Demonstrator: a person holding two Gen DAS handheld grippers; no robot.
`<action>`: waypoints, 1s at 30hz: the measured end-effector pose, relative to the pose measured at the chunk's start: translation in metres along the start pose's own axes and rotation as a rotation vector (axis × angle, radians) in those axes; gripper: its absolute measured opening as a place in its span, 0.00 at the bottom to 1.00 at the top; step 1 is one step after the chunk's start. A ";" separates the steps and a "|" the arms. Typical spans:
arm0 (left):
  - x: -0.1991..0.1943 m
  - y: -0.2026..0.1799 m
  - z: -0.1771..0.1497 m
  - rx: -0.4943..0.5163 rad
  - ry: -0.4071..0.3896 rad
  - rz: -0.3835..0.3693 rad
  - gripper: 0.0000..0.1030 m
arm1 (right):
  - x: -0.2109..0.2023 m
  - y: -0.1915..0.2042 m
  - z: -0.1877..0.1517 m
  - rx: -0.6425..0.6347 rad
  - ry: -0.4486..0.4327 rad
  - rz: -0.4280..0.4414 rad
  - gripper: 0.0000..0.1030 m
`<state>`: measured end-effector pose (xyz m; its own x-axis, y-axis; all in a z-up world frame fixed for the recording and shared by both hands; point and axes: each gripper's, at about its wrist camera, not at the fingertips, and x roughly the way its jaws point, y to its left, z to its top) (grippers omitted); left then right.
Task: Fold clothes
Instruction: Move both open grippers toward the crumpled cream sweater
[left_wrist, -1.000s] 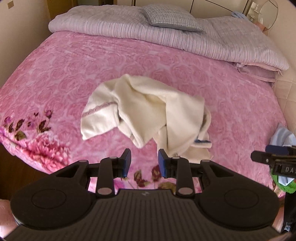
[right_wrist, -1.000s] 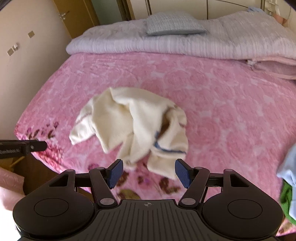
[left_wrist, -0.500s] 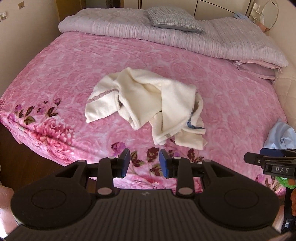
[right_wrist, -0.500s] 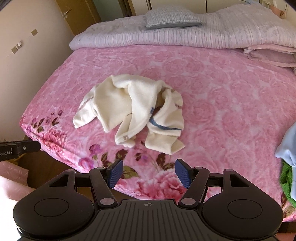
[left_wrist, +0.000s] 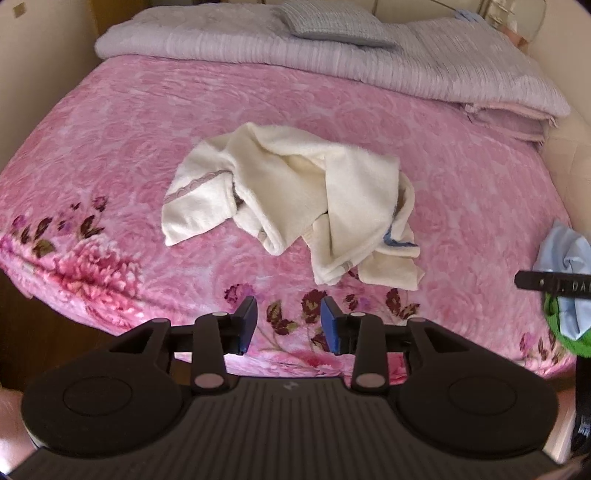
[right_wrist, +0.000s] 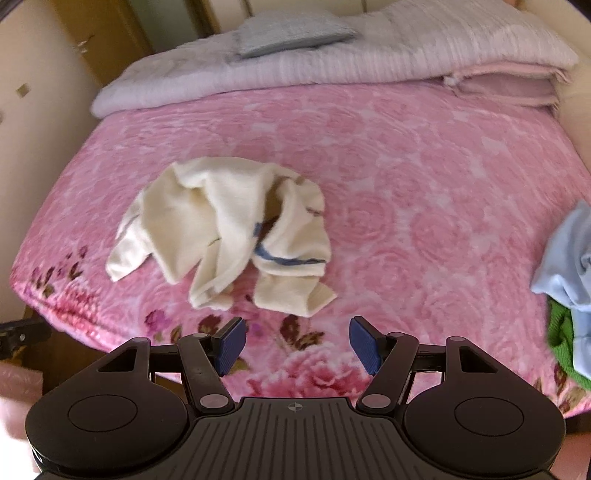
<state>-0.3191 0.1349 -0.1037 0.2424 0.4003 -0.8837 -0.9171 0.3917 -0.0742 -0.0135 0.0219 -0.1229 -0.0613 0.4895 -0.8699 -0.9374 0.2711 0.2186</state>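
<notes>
One crumpled cream garment (left_wrist: 295, 206) on bed (left_wrist: 461, 184)

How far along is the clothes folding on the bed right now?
Nothing looks done: the cream garment lies crumpled on the pink blanket. Nothing is in hand: the left gripper has its jaws opening and empty, short of the cloth, and the right gripper is open and empty. Left: spreading and folding it, then the blue and green clothes at the bed's right edge.

Crumpled cream garment (left_wrist: 295, 199) with blue trim, heaped on pink floral bedspread (left_wrist: 461, 192)
</notes>
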 end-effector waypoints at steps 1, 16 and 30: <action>0.005 0.003 0.005 0.014 0.005 -0.010 0.31 | 0.005 -0.001 0.004 0.017 0.005 -0.010 0.64; 0.100 -0.017 0.058 0.361 0.113 -0.221 0.32 | 0.035 -0.038 0.012 0.342 0.007 -0.188 0.64; 0.165 -0.132 0.056 0.441 0.096 -0.243 0.32 | 0.080 -0.126 0.043 0.267 0.099 -0.167 0.64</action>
<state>-0.1405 0.1954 -0.2141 0.3827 0.1842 -0.9053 -0.6123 0.7844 -0.0992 0.1149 0.0627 -0.2007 0.0408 0.3408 -0.9392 -0.8151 0.5550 0.1660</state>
